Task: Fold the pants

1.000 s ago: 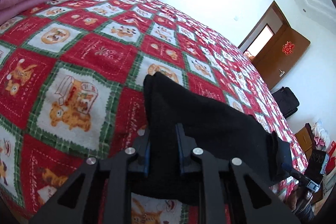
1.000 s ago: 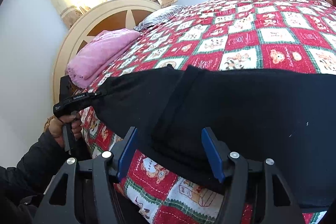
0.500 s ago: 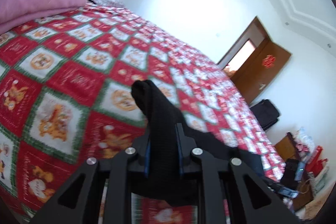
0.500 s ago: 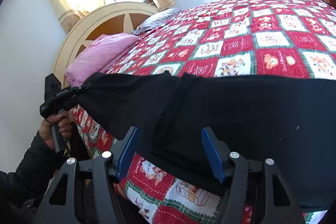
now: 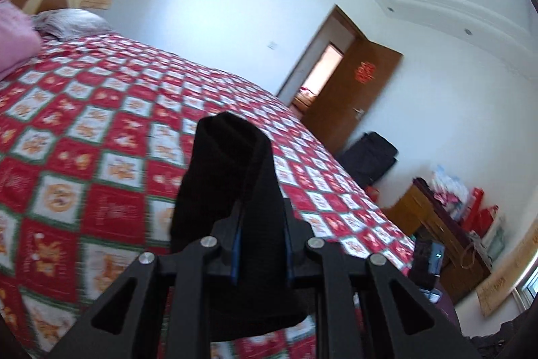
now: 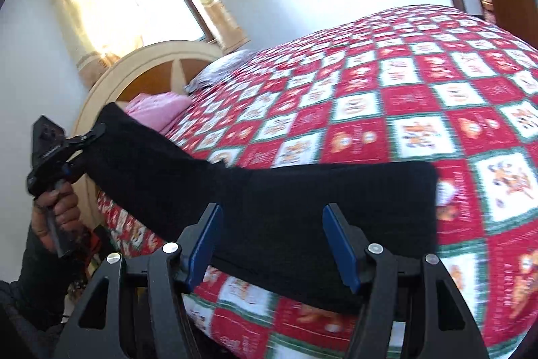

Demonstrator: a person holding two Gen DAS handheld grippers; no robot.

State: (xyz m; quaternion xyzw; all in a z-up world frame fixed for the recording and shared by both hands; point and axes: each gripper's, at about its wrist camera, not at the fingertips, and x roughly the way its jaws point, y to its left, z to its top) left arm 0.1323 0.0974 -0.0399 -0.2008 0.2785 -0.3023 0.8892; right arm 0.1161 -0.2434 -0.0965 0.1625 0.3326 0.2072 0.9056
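Black pants (image 6: 302,207) hang stretched above the red checked bedspread (image 6: 420,96), one end clamped in the left gripper (image 5: 260,221), which a hand (image 6: 57,211) holds raised at the far left. The right gripper (image 6: 272,241) points slightly downward, blue pads (image 6: 339,244) apart, fabric between them; contact cannot be made out.

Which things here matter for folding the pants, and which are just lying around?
For the job:
- black pants
- left hand-held gripper, shut on the pants
- right hand-held gripper
- bed cover

Lying about:
- pink blanket
- grey pillow
- black suitcase
- red bags
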